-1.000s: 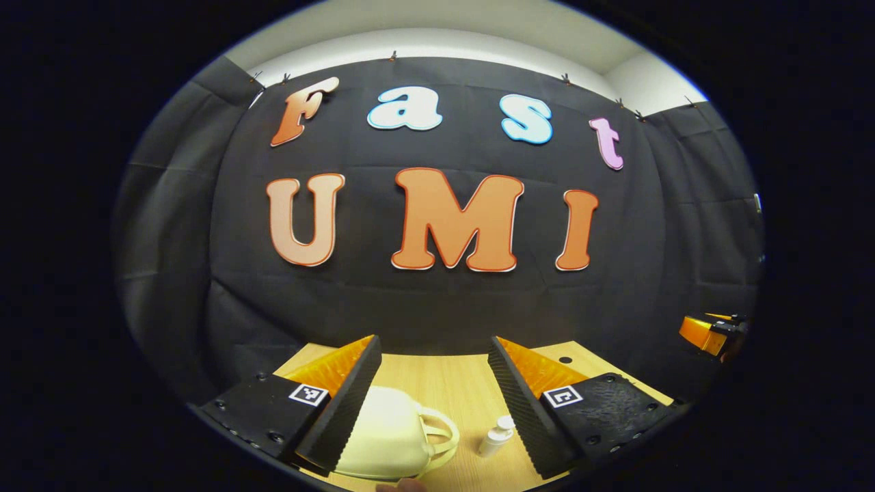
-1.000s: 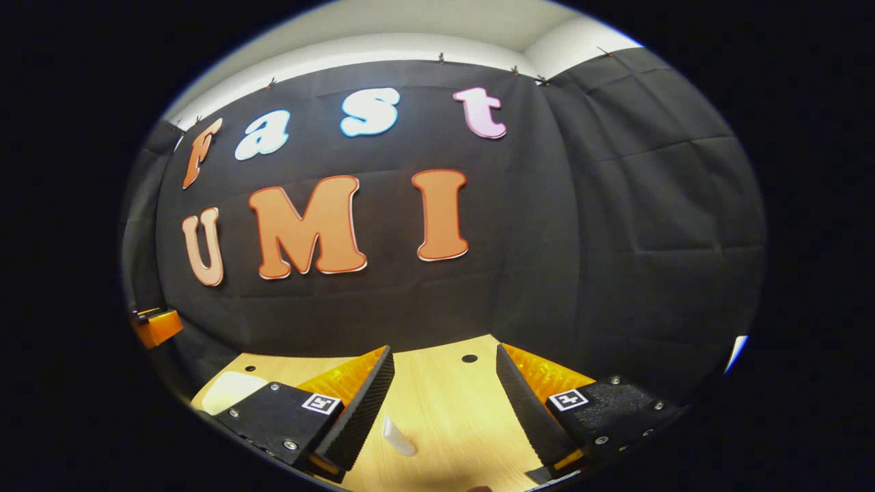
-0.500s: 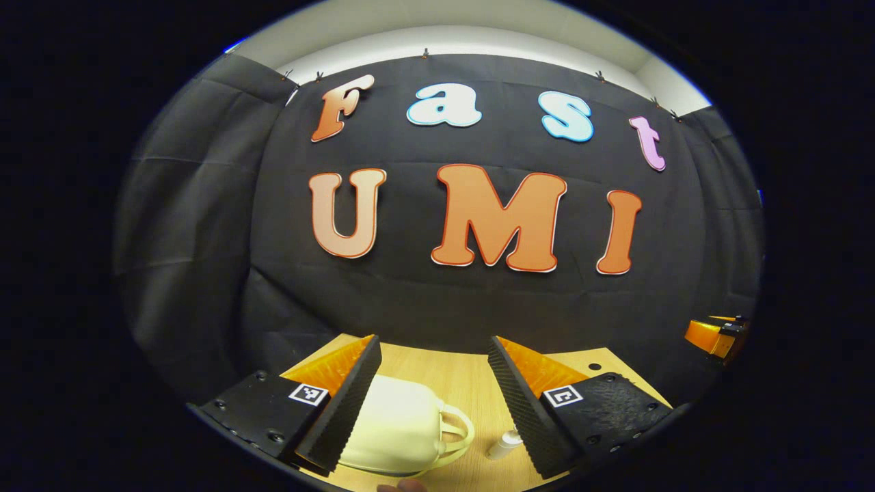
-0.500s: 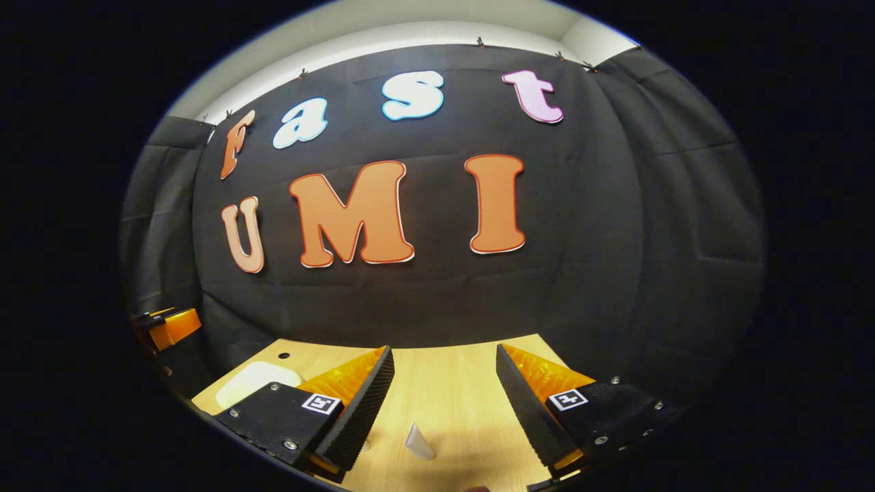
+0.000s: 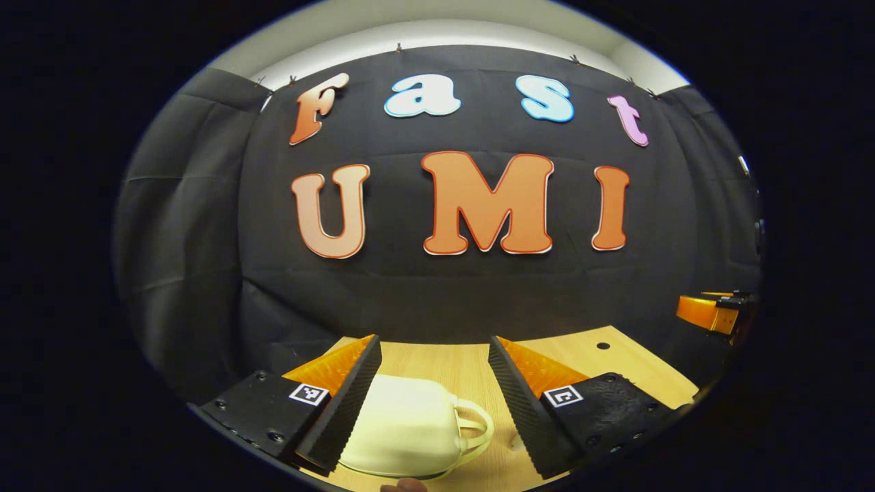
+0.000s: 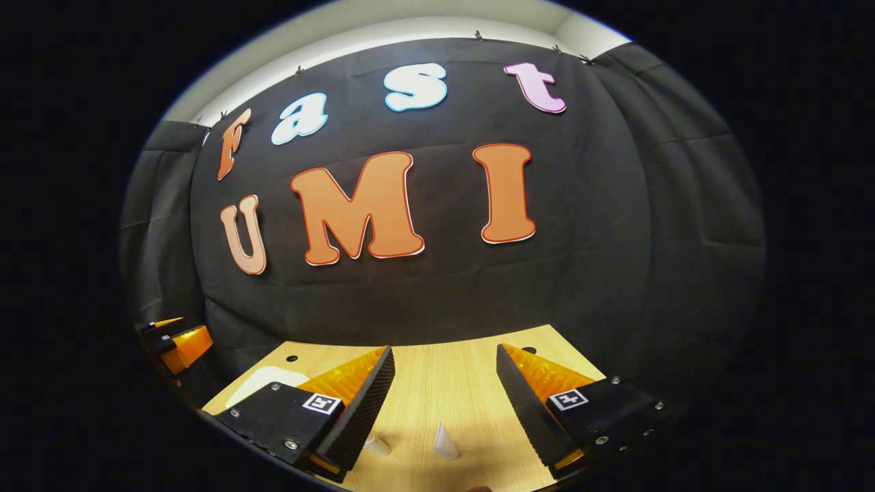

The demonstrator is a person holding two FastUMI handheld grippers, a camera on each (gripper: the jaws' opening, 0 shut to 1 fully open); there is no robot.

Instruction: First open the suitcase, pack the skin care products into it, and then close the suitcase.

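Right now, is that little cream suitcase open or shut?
Shut. The suitcase lies flat on the table, its shell in one piece, handle to the side, contents unseen.

I see creased black cloth (image 5: 437, 301) walling the booth, a pale wooden table (image 6: 444, 383) at six o'clock, white ceiling (image 5: 437, 27) at twelve.

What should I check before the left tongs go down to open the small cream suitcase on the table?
1. Left tongs open: ok, nothing between the fingers.
2. Suitcase ahead of them and between the fingers: ok, handle facing right.
3. Suitcase shut: ok, it lies flat as one closed shell.
4. Latch or zip located: cannot tell.
5. Right tongs open and apart from the suitcase: ok, they hang over a small white tube.
6. Wooden table free behind the suitcase: ok.
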